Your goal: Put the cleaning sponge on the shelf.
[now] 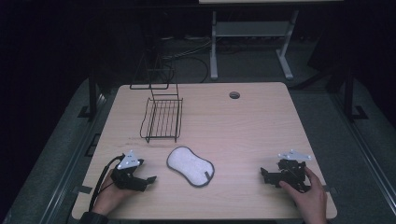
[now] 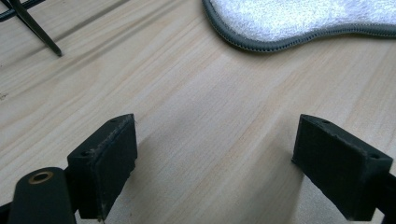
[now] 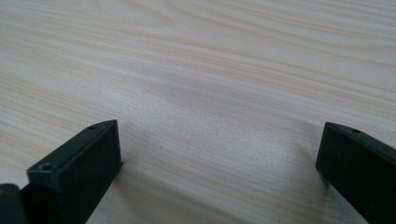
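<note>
Both the left gripper (image 1: 150,179) and right gripper (image 1: 264,176) gape empty; the flat pad (image 1: 190,165) may slide across the table (image 1: 243,126) when pinched.

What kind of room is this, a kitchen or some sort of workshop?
Probably a lab or test room, not a kitchen: a plain wooden table with a cable hole, a second desk frame behind it with loose cables on the floor, and dark surroundings.

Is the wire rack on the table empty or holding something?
Empty: through the wire rack only bare table shows; the white pad lies outside it.
</note>
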